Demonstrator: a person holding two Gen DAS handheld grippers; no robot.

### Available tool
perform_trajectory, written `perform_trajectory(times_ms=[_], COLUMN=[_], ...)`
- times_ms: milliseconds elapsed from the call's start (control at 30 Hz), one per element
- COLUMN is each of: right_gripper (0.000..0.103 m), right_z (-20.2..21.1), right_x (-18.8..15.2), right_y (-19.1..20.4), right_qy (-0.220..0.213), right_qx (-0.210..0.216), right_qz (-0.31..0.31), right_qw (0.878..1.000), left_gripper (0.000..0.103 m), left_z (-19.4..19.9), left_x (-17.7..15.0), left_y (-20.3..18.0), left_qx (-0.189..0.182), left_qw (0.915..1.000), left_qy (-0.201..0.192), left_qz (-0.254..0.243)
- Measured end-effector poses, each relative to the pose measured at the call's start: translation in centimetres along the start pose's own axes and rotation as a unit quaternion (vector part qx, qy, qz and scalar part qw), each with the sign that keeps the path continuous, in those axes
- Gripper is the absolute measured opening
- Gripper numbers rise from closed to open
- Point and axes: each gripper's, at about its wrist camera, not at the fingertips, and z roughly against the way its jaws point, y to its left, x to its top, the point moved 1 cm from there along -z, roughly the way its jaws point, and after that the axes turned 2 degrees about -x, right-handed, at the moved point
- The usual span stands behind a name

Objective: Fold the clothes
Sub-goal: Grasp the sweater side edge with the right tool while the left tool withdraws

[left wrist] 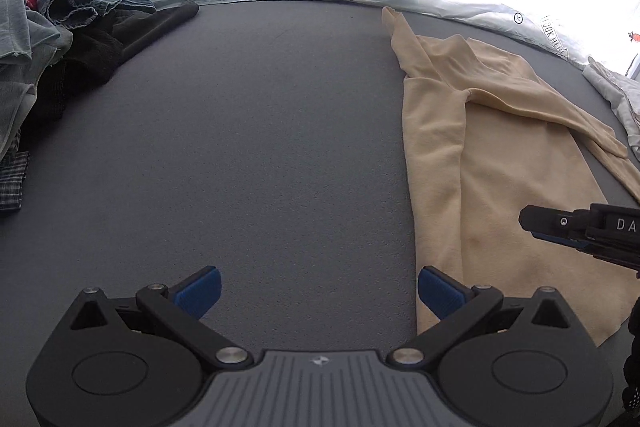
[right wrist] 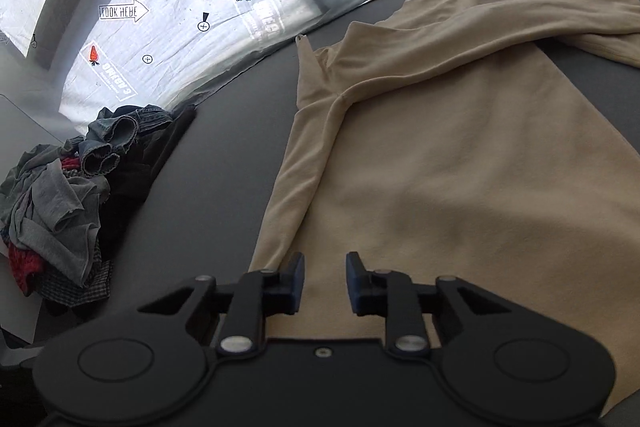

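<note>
A cream long-sleeved garment (right wrist: 460, 163) lies spread on the grey table (left wrist: 260, 147), on the right half of it, with one sleeve folded across its upper part and the collar end pointing to the far edge. The left gripper (left wrist: 319, 291) hangs over bare table just beside the garment's left edge, its blue pads (left wrist: 200, 291) standing wide apart with nothing between them. The right gripper (right wrist: 325, 281) is over the near part of the garment, jaws narrowed to a small gap; no cloth is seen pinched between them (the fabric lies flat underneath, and whether the tips touch it cannot be told). In the left wrist view the right gripper shows as a dark shape at the right edge, above the cloth. A heap of other clothes (right wrist: 64, 203), with denim, grey, red and checked pieces, sits at the far left of the table. A white cloth (left wrist: 616, 95) lies at the far right corner. Behind the table hangs a pale sheet (right wrist: 192, 23) printed with carrots and arrows.
</note>
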Motion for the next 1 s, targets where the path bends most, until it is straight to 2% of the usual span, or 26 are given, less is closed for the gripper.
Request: perform_trajectory(times_ms=[100, 233, 400, 467, 533, 567, 833, 1000], right_gripper=[0.025, 0.033, 0.033, 0.03, 0.006, 0.003, 0.003, 0.003], right_z=[-0.8, -1.9, -3.0, -3.2, -3.2, -3.0, -1.2, 0.2], right_x=[-1.0, -1.8, -2.7, -2.9, -3.0, -3.0, -1.6, -0.6], right_y=[1.7, 2.8, 3.2, 3.1, 2.9, 2.8, 1.7, -0.1], right_qy=[0.011, 0.028, 0.058, 0.065, 0.071, 0.069, 0.052, 0.051], right_qx=[0.02, 0.022, 0.029, 0.029, 0.031, 0.032, 0.048, 0.044], right_qz=[-0.012, -0.025, -0.036, -0.034, -0.032, -0.03, -0.005, 0.008], right_qw=[1.0, 0.999, 0.997, 0.997, 0.997, 0.997, 0.997, 0.998], left_gripper=[0.103, 0.103, 0.103, 0.103, 0.103, 0.103, 0.103, 0.103], left_z=[0.0, -0.1, -0.1, 0.0, 0.0, 0.1, 0.5, 0.3], left_x=[-0.8, -1.3, -1.9, -1.9, -1.9, -1.9, -1.8, -2.0], left_y=[1.2, 2.0, 2.0, 1.8, 1.6, 1.4, -1.7, -4.7], left_qx=[-0.007, -0.013, -0.02, -0.02, -0.021, -0.021, -0.022, -0.026], left_qw=[0.9998, 0.9993, 0.9985, 0.9985, 0.9986, 0.9986, 0.9988, 0.9986], left_qy=[0.011, 0.017, 0.021, 0.02, 0.02, 0.02, 0.01, 0.008], left_qz=[-0.014, -0.031, -0.046, -0.047, -0.045, -0.044, -0.043, -0.047])
